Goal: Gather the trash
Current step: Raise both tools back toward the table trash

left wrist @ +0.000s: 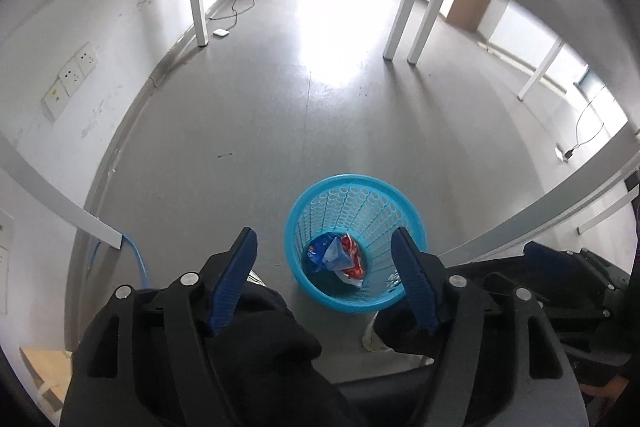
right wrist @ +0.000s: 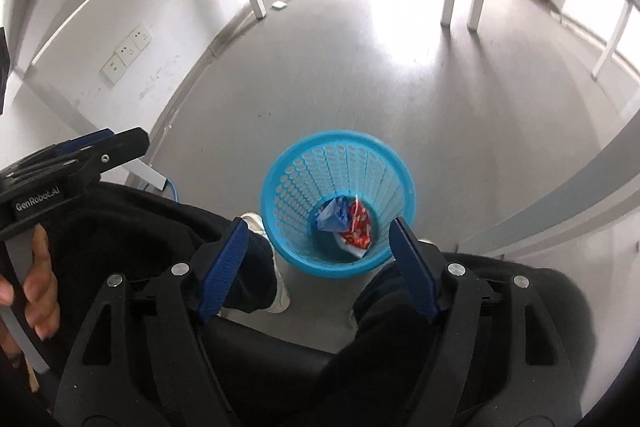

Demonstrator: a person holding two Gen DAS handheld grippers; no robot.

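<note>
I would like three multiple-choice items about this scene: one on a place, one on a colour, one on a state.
1. Where do the wrappers lie?
A. on the floor beside the basket
B. at the bottom of the basket
C. between the right gripper's fingers

2. What colour is the waste basket?
A. light blue
B. white
C. brown

3. How does the left gripper stand?
A. shut on a wrapper
B. shut, empty
C. open, empty

Key:
1 B, they show through the basket's mouth.
2 A, rim and perforated wall are light blue.
3 C, its blue pads stand apart with nothing between them.
</note>
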